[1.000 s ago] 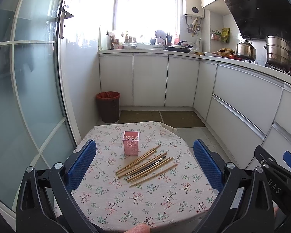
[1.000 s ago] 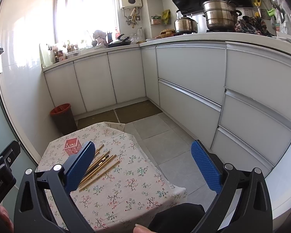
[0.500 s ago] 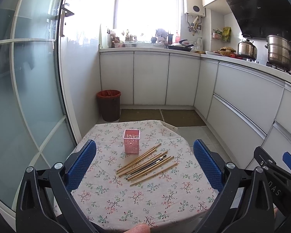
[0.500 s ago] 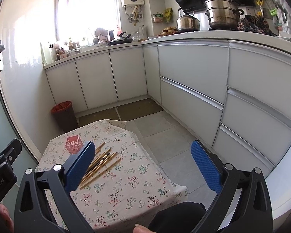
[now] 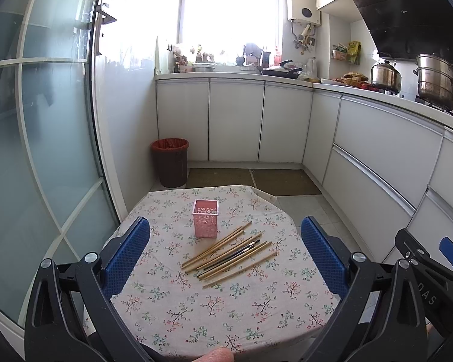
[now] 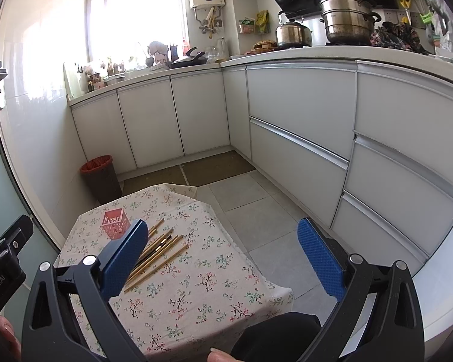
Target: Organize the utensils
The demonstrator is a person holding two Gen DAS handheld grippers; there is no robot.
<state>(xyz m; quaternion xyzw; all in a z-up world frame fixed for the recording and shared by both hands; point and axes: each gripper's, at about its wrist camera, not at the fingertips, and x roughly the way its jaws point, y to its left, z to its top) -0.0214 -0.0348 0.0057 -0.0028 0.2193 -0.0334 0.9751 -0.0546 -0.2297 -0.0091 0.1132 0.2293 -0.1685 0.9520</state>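
1. My left gripper (image 5: pixel 225 249) hangs above the near half of the small table, its blue-padded jaws spread wide and holding nothing.
2. My right gripper (image 6: pixel 222 255) sits off to the table's right side, jaws equally wide apart and empty; part of it shows at the right edge of the left wrist view.
3. The table wears a white cloth printed with small flowers (image 5: pixel 226 307).
4. A loose bundle of long tan wooden chopsticks (image 5: pixel 229 255) lies flat on the cloth near the middle, fanned slightly, with one or two dark-handled sticks among them.
5. A small pink perforated square holder (image 5: pixel 205 218) stands upright just beyond the far ends of the chopsticks, a little to their left. I cannot tell what is inside it.
6. A brown bin with a red liner (image 5: pixel 169 163) stands on the floor past the table.
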